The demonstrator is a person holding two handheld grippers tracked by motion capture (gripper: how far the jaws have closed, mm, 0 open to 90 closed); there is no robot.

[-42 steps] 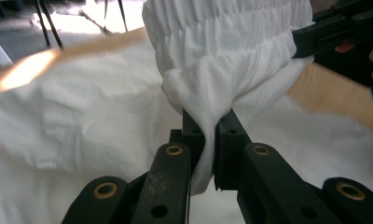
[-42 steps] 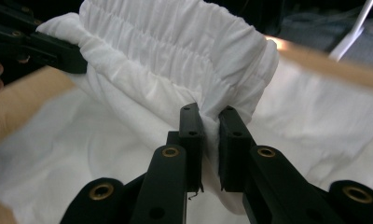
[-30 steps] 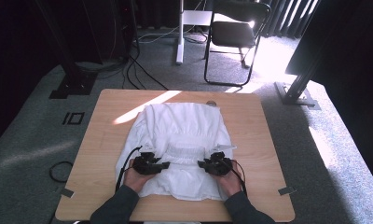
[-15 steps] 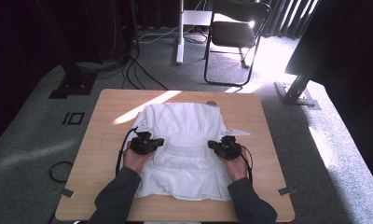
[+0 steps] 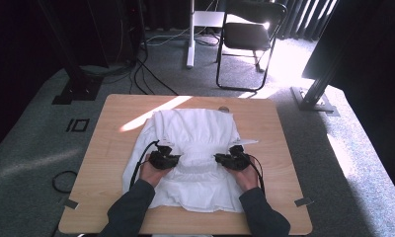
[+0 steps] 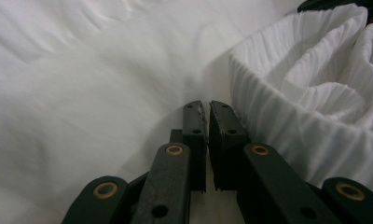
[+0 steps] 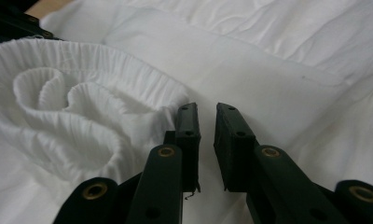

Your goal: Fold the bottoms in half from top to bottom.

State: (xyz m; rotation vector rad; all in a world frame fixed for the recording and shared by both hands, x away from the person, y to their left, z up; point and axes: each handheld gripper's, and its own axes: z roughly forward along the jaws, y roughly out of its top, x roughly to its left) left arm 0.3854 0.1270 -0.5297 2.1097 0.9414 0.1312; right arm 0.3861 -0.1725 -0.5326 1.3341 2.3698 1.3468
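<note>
Folding this white dress (image 5: 195, 148) mid-frame on the worktop (image 5: 106, 148): left tongs (image 5: 167, 159) nearly shut, empty; right tongs (image 5: 230, 159) narrowly apart, empty. Regrab the gathered waistband (image 7: 82, 107) evenly.

A light wooden surface (image 5: 111, 148) carries a white garment (image 5: 198, 128), spread from near the far edge almost to the near edge, around the middle. A small round thing (image 5: 224, 109) lies at the far edge, just beyond the garment.

a light wooden desk (image 5: 111, 148) stands on grey carpet floor (image 5: 32, 148), with a streak of sunlight across its far edge. behind it stand a black folding chair (image 5: 247, 37) and a white post (image 5: 189, 34), black cables (image 5: 151, 64) trailing over the carpet. dark curtains close the back.
</note>
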